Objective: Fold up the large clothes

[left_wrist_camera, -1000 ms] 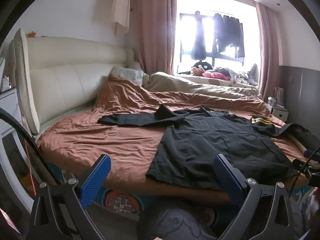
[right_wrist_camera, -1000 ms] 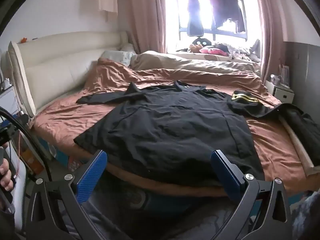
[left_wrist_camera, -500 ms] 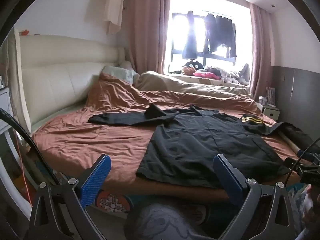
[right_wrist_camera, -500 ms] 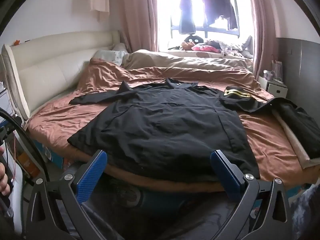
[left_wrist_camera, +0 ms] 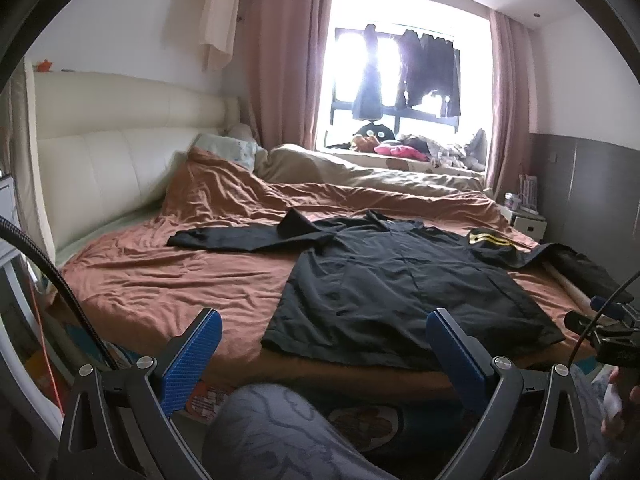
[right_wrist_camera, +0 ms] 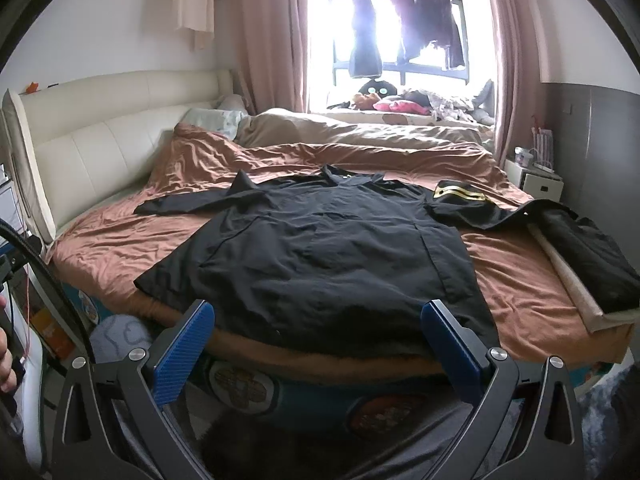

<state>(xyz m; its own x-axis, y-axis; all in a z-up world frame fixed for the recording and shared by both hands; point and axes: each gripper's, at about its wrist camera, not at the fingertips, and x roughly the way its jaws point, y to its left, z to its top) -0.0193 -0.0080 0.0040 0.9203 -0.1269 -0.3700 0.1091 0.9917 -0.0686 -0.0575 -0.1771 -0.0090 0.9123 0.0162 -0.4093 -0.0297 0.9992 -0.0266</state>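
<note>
Black shirt [right_wrist_camera: 320, 248] x1 flat on bed [right_wrist_camera: 516, 280]; both grippers' jaws apart, empty.

A big bed [left_wrist_camera: 168, 280] with a brown sheet fills the room. A soft cream headboard [left_wrist_camera: 100, 160] stands at its left. Bright light pours through the window [right_wrist_camera: 400, 32], with pink curtains [right_wrist_camera: 268, 40] at both sides. The walls are white.
</note>
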